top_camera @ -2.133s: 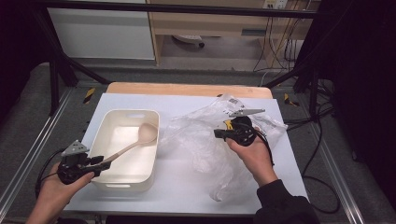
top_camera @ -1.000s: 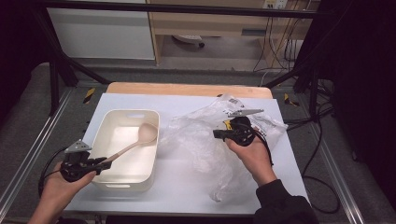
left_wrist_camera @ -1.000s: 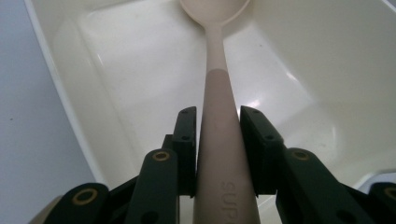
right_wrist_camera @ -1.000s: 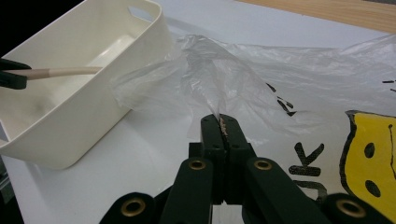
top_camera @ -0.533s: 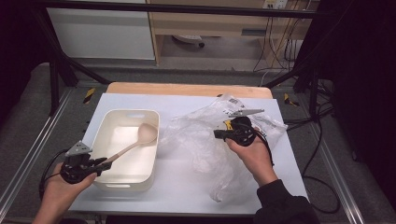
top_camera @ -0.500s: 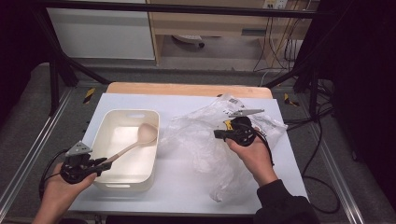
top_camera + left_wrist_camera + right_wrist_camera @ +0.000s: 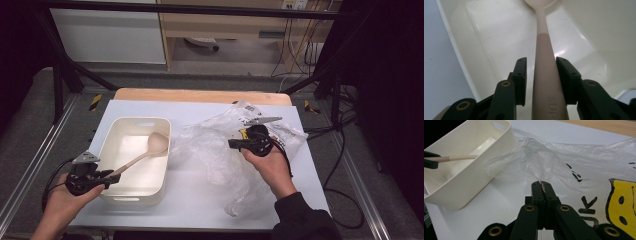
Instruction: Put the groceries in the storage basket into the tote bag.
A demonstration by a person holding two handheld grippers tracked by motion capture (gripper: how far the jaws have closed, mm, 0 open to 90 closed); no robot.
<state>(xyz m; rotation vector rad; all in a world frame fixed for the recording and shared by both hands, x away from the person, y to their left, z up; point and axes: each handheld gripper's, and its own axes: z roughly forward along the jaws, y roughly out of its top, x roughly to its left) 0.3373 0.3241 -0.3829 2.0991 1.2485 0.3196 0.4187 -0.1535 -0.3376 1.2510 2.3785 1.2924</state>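
Note:
A pale wooden spoon slants up from my left gripper into the white tub, its bowl over the tub's right side. In the left gripper view the spoon handle lies between the jaws of the left gripper. Those jaws have just been opening, and a gap shows beside the handle. My right gripper is shut on a pinched fold of the clear plastic bag. The right gripper view has the gripper lifting that film into a peak.
The bag spreads crumpled over the white table to the right of the tub and carries yellow and black print. The tub's wall stands just left of the bag. A wooden strip runs along the table's far edge.

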